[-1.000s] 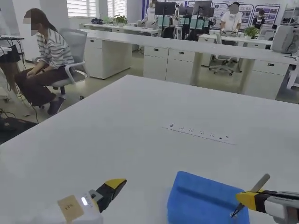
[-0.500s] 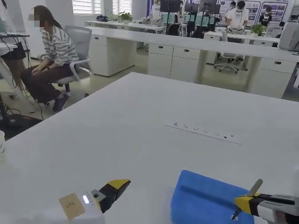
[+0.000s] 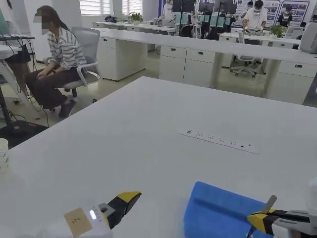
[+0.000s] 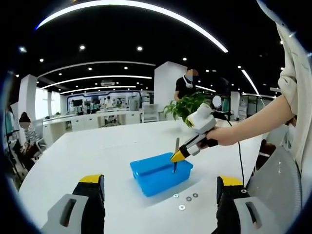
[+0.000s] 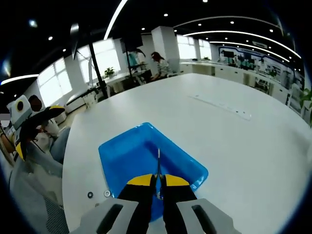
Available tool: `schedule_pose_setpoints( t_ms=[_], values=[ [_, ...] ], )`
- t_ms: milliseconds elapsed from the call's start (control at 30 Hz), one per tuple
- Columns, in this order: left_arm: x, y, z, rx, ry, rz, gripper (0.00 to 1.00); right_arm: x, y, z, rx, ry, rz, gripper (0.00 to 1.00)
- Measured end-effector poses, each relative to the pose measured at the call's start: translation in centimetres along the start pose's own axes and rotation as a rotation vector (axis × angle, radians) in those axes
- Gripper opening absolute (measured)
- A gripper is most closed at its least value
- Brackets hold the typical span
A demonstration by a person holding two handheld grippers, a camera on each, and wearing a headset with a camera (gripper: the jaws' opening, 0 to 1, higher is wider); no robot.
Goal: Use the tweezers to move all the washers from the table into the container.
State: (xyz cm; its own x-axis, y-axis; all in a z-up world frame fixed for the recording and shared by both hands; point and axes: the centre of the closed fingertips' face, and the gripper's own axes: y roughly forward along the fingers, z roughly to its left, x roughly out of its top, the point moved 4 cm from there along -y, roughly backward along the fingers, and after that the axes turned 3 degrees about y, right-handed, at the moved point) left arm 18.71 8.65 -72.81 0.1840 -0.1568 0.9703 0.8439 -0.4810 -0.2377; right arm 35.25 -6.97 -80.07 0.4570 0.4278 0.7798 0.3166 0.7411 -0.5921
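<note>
Plainly, our white table (image 3: 148,124) fills an open office; our head lifted since; left gripper (image 4: 161,179) gapes, right gripper (image 5: 159,181) pinches tweezers (image 5: 158,160).

So the container (image 3: 218,213) sits on the table (image 3: 124,139) close to its near edge, with the tweezers (image 4: 175,155) poking down over it, a few washers (image 4: 185,199) on the table just beside one corner, the socket strip (image 3: 219,141) further back, and a cup (image 3: 3,151) by the left edge.

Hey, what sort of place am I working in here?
Most likely an open-plan office or lab: long rows of white desks, a swivel chair, and recessed ceiling lights overhead.
</note>
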Motion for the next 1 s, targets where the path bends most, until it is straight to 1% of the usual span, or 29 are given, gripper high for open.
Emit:
schedule_pose_setpoints(
  t_ms=[100, 200, 333, 400, 533, 700, 767, 867, 933, 1000],
  values=[
    [0.1, 0.0, 0.0, -0.002, -0.006, -0.011, 0.98, -0.1, 0.1, 0.1, 0.001, -0.013, 0.006, 0.04],
    [0.1, 0.0, 0.0, -0.001, -0.007, -0.01, 0.98, 0.0, -0.1, 0.0, -0.003, -0.014, 0.003, 0.04],
    [0.1, 0.0, 0.0, 0.001, -0.004, -0.008, 0.98, 0.5, -0.8, 0.2, -0.005, -0.003, -0.021, 0.04],
    [0.1, -0.1, 0.0, -0.001, -0.004, -0.01, 0.98, 0.9, -1.3, 0.4, -0.008, 0.001, -0.039, 0.04],
    [0.1, 0.0, -0.1, -0.002, -0.004, -0.007, 0.98, 1.7, -2.3, 1.1, 0.002, 0.006, -0.079, 0.04],
    [0.0, 0.0, -0.1, -0.009, -0.004, -0.001, 0.98, 2.7, -3.6, 2.9, 0.032, 0.021, -0.143, 0.04],
    [0.0, 0.0, -0.1, -0.008, -0.003, -0.003, 0.98, 2.9, -3.9, 3.6, 0.047, 0.025, -0.16, 0.04],
    [0.1, 0.0, -0.1, -0.007, -0.006, -0.007, 0.98, 2.9, -4.3, 4.7, 0.065, 0.021, -0.168, 0.04],
    [0.0, 0.0, -0.1, -0.008, -0.008, -0.005, 0.97, 2.6, -4.6, 5.7, 0.09, 0.031, -0.174, 0.04],
    [0.0, 0.0, -0.1, -0.008, -0.008, -0.006, 0.97, 2.2, -4.7, 6.3, 0.103, 0.039, -0.17, 0.04]
  ],
)
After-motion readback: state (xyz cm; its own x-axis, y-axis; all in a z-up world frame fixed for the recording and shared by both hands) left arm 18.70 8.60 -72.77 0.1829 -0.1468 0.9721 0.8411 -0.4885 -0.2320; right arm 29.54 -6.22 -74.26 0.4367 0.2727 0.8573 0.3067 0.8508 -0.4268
